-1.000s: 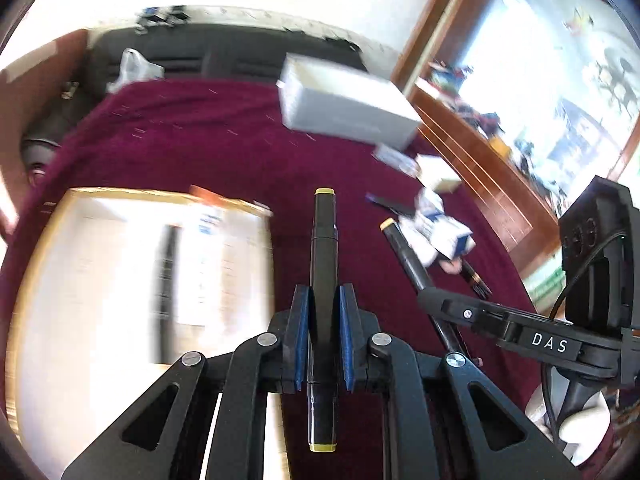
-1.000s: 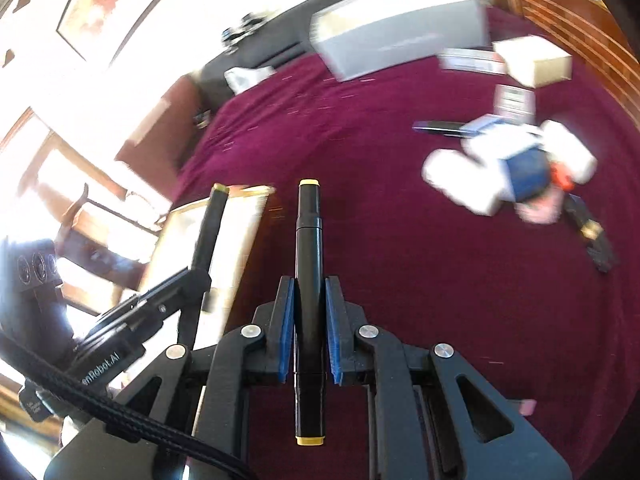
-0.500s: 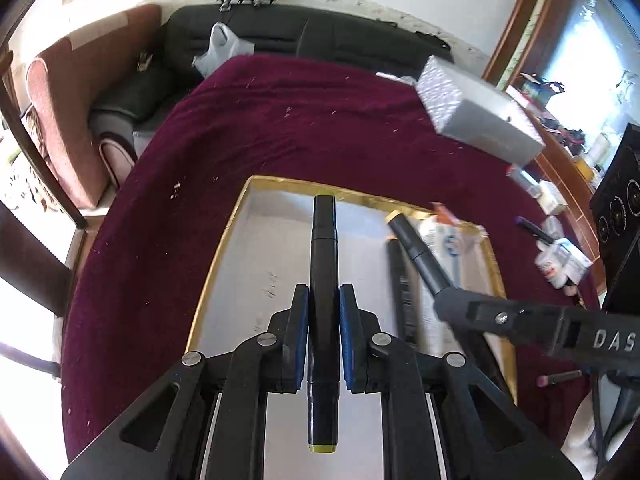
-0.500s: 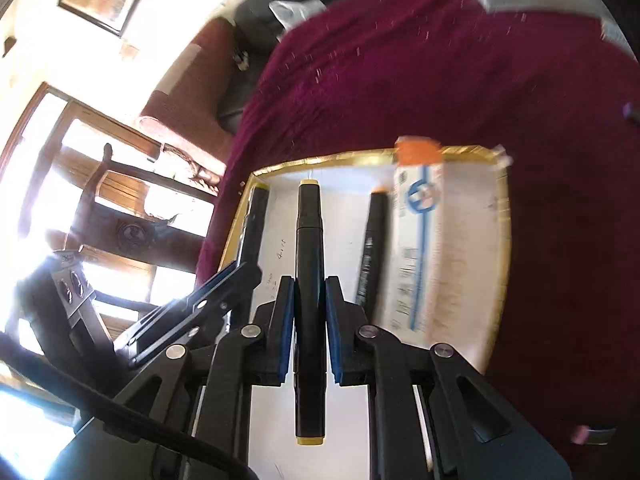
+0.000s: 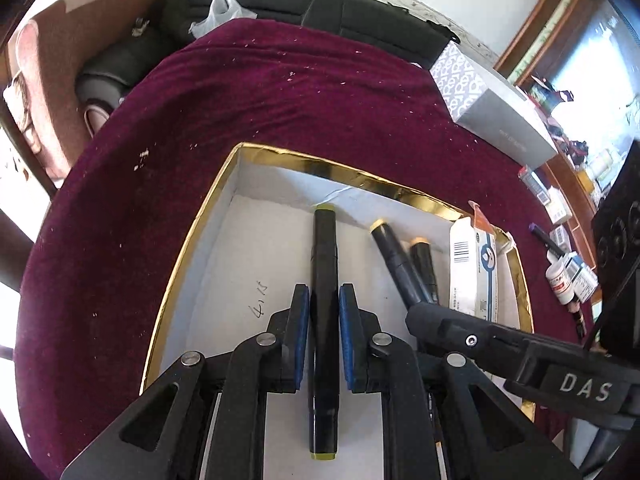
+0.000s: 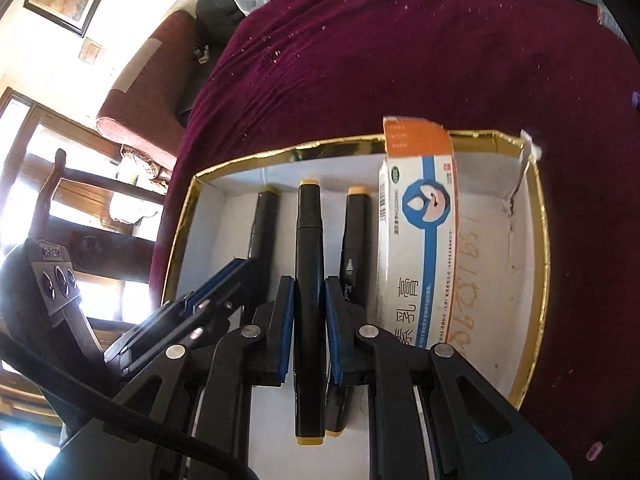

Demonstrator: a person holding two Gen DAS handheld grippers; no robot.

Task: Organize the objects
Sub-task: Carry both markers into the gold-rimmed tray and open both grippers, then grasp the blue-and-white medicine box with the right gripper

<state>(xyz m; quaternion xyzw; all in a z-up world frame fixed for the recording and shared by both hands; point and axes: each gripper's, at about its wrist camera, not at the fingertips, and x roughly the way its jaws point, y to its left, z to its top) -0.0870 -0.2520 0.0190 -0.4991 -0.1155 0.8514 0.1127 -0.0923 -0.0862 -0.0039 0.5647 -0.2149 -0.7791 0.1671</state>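
A gold-rimmed white box (image 5: 224, 176) (image 6: 540, 240) lies on the maroon cloth. My left gripper (image 5: 324, 300) is shut on a black marker (image 5: 324, 264) and holds it low inside the box. My right gripper (image 6: 310, 292) is shut on another black marker (image 6: 309, 240), also inside the box, just right of the left one. A third black marker (image 6: 354, 248) (image 5: 424, 264) lies on the box floor beside them. A white and blue medicine carton (image 6: 420, 240) (image 5: 474, 268) lies in the box to the right.
A grey patterned box (image 5: 492, 108) sits at the far right of the cloth. Small medicine boxes and a bottle (image 5: 568, 276) lie right of the gold box. A black sofa (image 5: 280, 4) and a red armchair (image 6: 148, 92) stand beyond the table edge.
Both grippers swung left from the cluttered right side to above the gold box, then moved lower into it, each still holding its marker.
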